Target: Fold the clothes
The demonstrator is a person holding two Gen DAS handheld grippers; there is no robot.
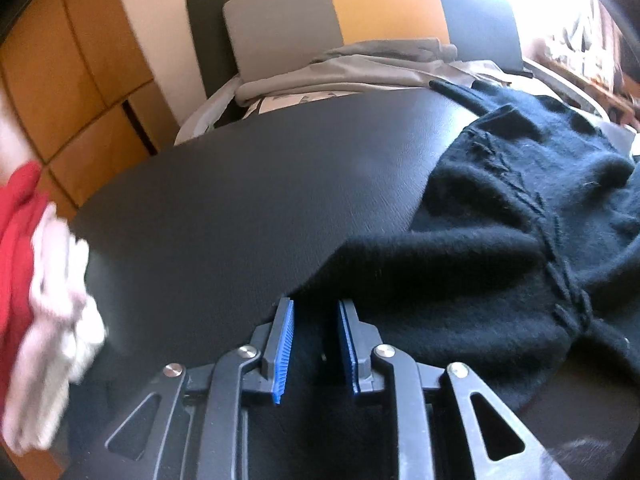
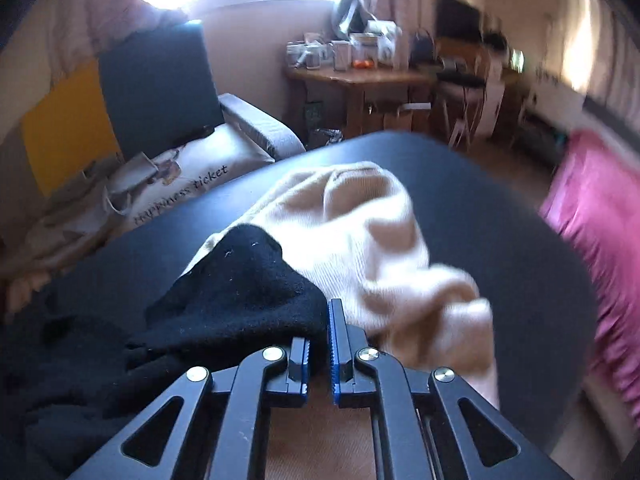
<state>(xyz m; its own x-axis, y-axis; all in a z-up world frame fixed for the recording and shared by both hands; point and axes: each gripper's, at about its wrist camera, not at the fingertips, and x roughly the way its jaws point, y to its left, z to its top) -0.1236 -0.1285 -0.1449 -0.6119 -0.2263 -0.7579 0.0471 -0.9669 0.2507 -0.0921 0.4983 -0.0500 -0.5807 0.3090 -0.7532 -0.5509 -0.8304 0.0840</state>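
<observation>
Black sweater fills the right of the left wrist view, its edge between the left gripper's parted pads, while lower centre in the right view the right gripper stands slightly open, black cloth at its left pad.

Knit sweater lies on the bench right of and under the left tool, clothes pile on the armchair behind the bench, ribbed garment ahead of the right tool.

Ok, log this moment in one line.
left gripper: open, at black sweater edge | right gripper: sweater corner between jaws | white garment: on table
</observation>
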